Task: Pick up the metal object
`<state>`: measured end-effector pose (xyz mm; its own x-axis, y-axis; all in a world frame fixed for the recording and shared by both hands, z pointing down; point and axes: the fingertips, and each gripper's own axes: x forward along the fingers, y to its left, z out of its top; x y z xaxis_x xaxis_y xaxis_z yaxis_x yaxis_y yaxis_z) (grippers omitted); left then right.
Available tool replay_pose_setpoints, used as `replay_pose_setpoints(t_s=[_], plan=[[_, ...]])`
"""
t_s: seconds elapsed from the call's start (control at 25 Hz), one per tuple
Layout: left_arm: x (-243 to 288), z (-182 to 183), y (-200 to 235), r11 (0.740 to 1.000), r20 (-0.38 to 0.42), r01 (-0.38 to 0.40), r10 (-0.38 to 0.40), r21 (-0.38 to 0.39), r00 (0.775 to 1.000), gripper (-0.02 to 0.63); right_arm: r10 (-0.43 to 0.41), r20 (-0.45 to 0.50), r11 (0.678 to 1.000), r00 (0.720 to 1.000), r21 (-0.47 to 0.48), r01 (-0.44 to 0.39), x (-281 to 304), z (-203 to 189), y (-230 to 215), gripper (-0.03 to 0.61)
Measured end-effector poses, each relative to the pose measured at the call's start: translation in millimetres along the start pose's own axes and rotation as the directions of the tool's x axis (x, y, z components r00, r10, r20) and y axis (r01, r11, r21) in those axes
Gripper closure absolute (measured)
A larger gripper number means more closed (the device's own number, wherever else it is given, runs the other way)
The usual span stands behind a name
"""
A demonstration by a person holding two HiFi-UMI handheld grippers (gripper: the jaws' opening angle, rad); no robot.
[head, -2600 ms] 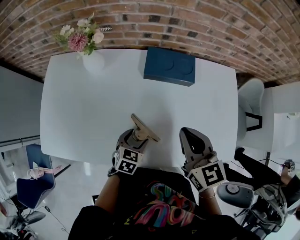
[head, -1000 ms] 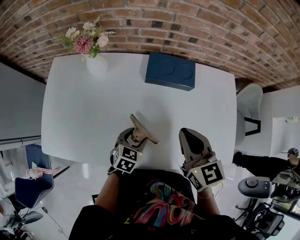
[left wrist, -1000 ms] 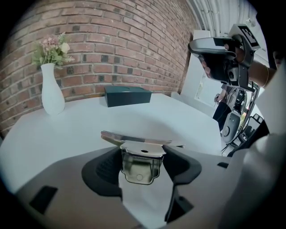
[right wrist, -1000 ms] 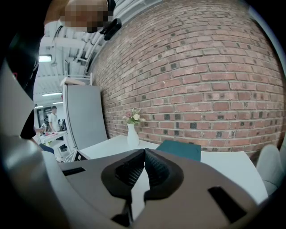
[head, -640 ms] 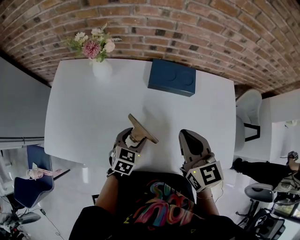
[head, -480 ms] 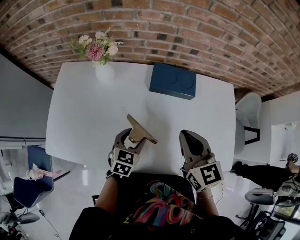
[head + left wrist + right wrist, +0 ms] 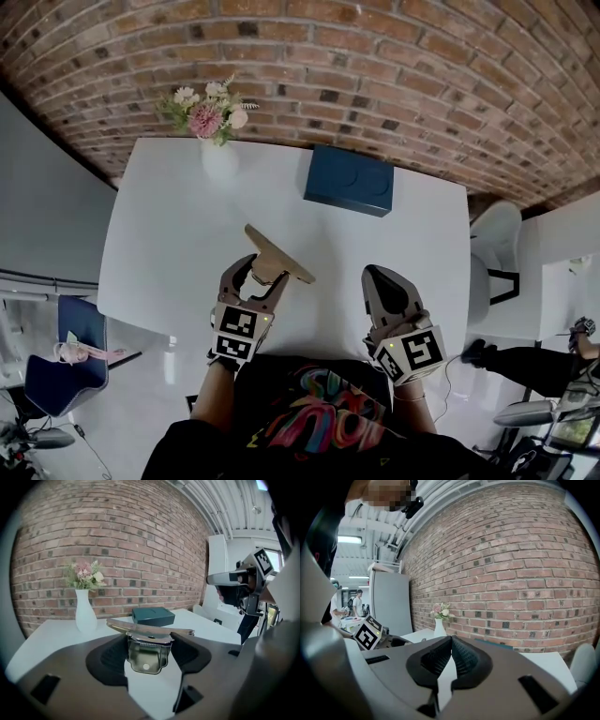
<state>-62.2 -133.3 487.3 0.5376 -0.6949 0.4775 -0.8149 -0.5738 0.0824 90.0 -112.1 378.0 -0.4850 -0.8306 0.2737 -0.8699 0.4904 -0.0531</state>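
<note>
My left gripper (image 7: 263, 272) is shut on the metal object (image 7: 277, 254), a brass-coloured flat bar with a hinged clip plate under it, held above the white table (image 7: 169, 234). In the left gripper view the metal object (image 7: 146, 645) sits clamped between the two dark jaws, its bar lying crosswise over them. My right gripper (image 7: 382, 281) hovers at the table's near edge, shut with nothing in it; in the right gripper view the right gripper (image 7: 451, 645) shows its pads touching at the tips.
A dark blue box (image 7: 349, 180) lies at the table's far side by the brick wall. A white vase of flowers (image 7: 217, 150) stands at the far left. A white chair (image 7: 492, 234) is off the table's right end. A person stands in the distance (image 7: 358, 603).
The left gripper has lifted the metal object a little and shifted it left and away. The head view has tilted, so the table sits lower in the frame. The right gripper stays shut.
</note>
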Motion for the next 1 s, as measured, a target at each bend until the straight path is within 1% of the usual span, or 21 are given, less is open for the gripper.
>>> replay_pose_setpoints(t_s=[0.2, 0.4, 0.56, 0.72, 1.0], plan=[[-17, 35, 4, 1.000, 0.093, -0.011, 0.011, -0.006, 0.996, 0.319, 0.003, 0.006, 1.000, 1.000, 0.011, -0.003, 2, 2, -2, 0.561], [-33, 65, 3, 0.999, 0.171, -0.006, 0.014, -0.047, 0.985, 0.319, 0.020, -0.013, 1.000, 1.000, -0.003, -0.020, 3, 0, -5, 0.561], [-46, 80, 6, 0.998, 0.221, -0.037, 0.047, -0.049, 0.974, 0.319, 0.024, -0.020, 1.000, 1.000, -0.005, -0.024, 3, -1, -8, 0.561], [-56, 86, 8, 0.996, 0.244, -0.073, 0.081, -0.044, 0.966, 0.319, 0.020, -0.026, 1.000, 0.999, 0.007, -0.020, 1, -3, -13, 0.561], [-61, 80, 7, 0.994, 0.233, -0.087, 0.099, -0.060, 0.967, 0.319, 0.025, -0.015, 1.000, 1.000, 0.009, -0.025, 0, -3, -17, 0.561]])
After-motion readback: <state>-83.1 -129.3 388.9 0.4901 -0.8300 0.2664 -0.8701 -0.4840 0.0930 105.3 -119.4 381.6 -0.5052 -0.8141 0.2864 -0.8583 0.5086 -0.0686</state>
